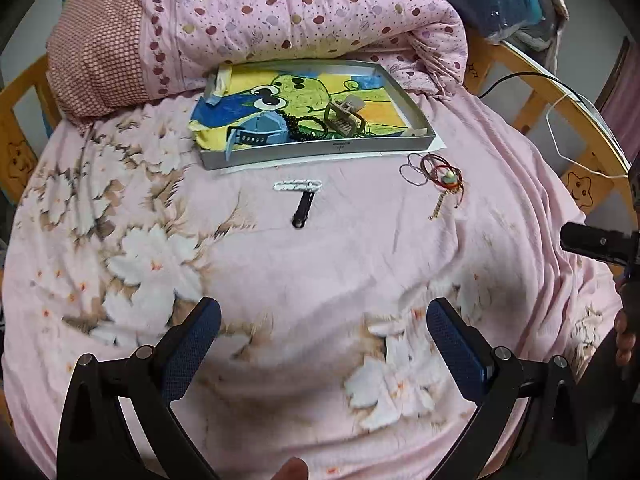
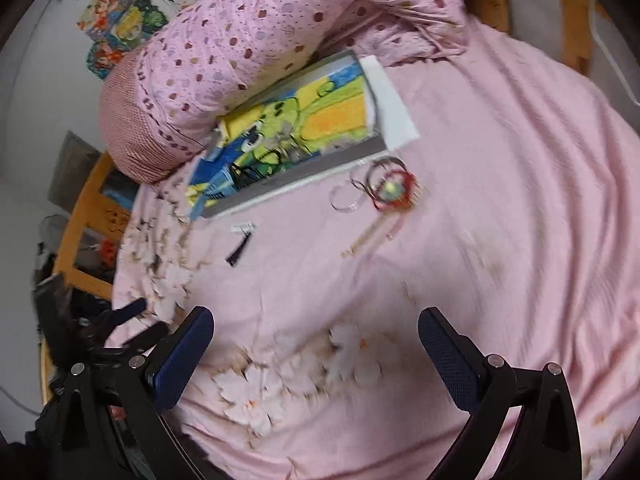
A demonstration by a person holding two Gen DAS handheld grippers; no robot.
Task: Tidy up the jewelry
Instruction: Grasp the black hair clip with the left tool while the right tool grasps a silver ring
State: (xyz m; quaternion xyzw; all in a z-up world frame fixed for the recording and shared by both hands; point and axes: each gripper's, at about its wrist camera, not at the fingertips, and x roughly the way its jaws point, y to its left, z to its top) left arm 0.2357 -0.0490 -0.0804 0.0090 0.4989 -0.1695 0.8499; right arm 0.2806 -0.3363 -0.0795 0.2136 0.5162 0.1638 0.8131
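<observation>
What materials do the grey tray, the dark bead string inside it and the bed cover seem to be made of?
Grey tray: likely painted metal or stiff card, with thin straight matt walls. Dark bead string: glossy round beads, perhaps wood or stone; unclear. Bed cover: soft woven cloth, wrinkled, with printed flowers.

A home bedroom, likely a child's: bed point(image 1: 340, 264) under a pink floral sheet, rolled dotted quilt point(image 1: 304, 12) and checked pillow point(image 1: 96, 40) at its head, wooden rail with star cutouts point(image 1: 582, 188), crayon drawings point(image 2: 128, 16) stuck to the wall.
</observation>
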